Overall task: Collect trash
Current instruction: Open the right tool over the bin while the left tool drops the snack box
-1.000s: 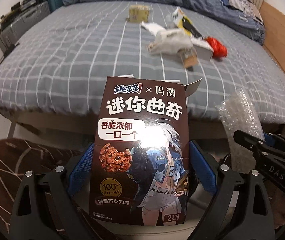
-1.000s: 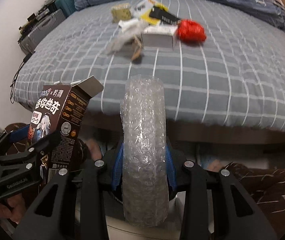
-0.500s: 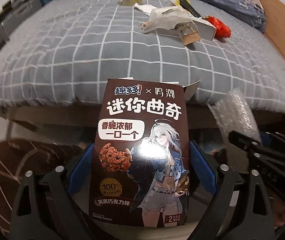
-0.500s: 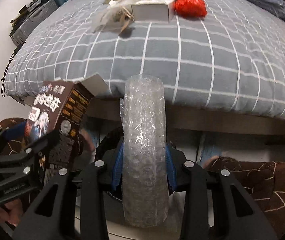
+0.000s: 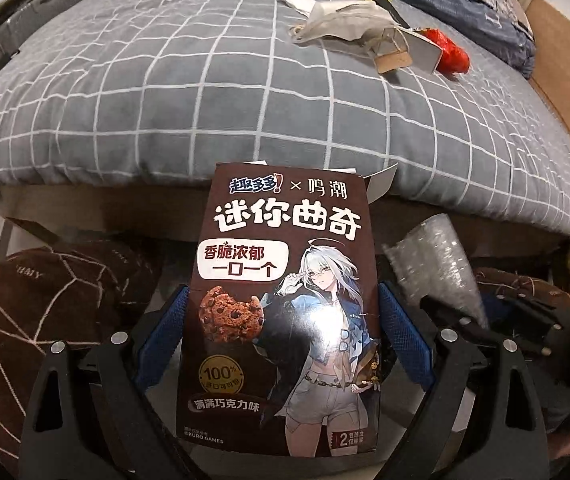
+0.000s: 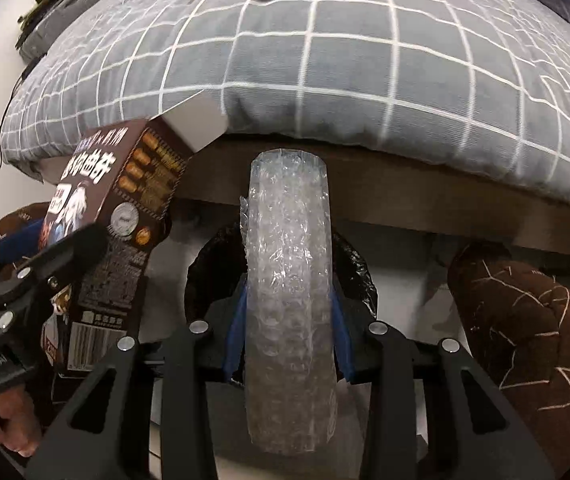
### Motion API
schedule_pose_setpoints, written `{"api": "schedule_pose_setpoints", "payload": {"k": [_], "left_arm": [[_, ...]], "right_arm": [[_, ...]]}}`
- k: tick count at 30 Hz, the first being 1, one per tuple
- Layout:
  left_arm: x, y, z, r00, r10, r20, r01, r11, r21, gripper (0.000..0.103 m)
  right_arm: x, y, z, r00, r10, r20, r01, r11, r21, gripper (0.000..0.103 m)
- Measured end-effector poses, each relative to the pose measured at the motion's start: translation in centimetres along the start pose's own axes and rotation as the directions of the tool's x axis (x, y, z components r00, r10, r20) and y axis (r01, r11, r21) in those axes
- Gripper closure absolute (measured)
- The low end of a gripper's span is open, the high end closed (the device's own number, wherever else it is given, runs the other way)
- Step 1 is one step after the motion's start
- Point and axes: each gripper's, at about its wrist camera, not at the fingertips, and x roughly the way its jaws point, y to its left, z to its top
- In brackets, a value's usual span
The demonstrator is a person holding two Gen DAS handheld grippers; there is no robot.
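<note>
My left gripper (image 5: 283, 320) is shut on a brown cookie box (image 5: 285, 304) with an open top flap, held upright below the bed's edge. The box also shows at the left of the right wrist view (image 6: 113, 216). My right gripper (image 6: 287, 320) is shut on a roll of clear bubble wrap (image 6: 287, 280), held over a bin lined with a black bag (image 6: 359, 276). The bubble wrap also shows in the left wrist view (image 5: 433, 260). More trash lies on the bed: crumpled white paper (image 5: 337, 24), a white carton (image 5: 425, 50), a red wrapper (image 5: 451, 54).
The bed with a grey checked cover (image 5: 205, 80) fills the upper part of both views. Brown patterned slippers (image 5: 33, 312) (image 6: 525, 320) stand on the floor at both sides. A suitcase (image 5: 25, 28) stands left of the bed.
Both grippers have dropped lower, below the bed's edge, with the box and the bubble wrap still held. The black-lined bin has come into view under the bubble wrap.
</note>
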Motion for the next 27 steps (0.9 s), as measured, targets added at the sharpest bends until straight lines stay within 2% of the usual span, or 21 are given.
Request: {"api": "schedule_pose_setpoints", "payload": {"k": [5,9,15,18,22,27], "left_arm": [[1.3,0.2,-0.6,0.999,0.011,-0.046,-0.011,1.000,-0.002,0.014],[2.3,0.8,-0.6,0.996,0.008,-0.088,-0.010,1.000,-0.027,0.014],[4.3,0.3,-0.1,0.991,0.025,-0.134,-0.027,1.000,-0.015,0.014],[5.3,0.4,0.3,0.990,0.032,-0.139,-0.035,0.999,-0.017,0.014],[6.3,0.6,0.5,0.988,0.039,-0.152,-0.042,0.999,-0.018,0.014],[6.8,0.0,0.3,0.985,0.047,-0.168,-0.046,0.999,0.011,0.014]], "right_arm": [[1.7,0.9,-0.9,0.998,0.024,-0.058,-0.025,1.000,-0.003,0.067],[2.1,0.6,-0.8,0.998,0.029,-0.064,-0.028,0.999,0.024,0.066],[3.9,0.2,-0.9,0.993,0.045,-0.113,-0.040,0.998,0.038,0.065],[4.5,0.1,-0.4,0.992,0.043,-0.119,-0.037,0.998,0.044,0.058],[4.9,-0.3,-0.3,0.993,0.030,-0.118,-0.024,0.998,0.052,0.039],[5.5,-1.3,-0.5,0.992,0.031,-0.119,-0.023,0.997,0.075,0.022]]}}
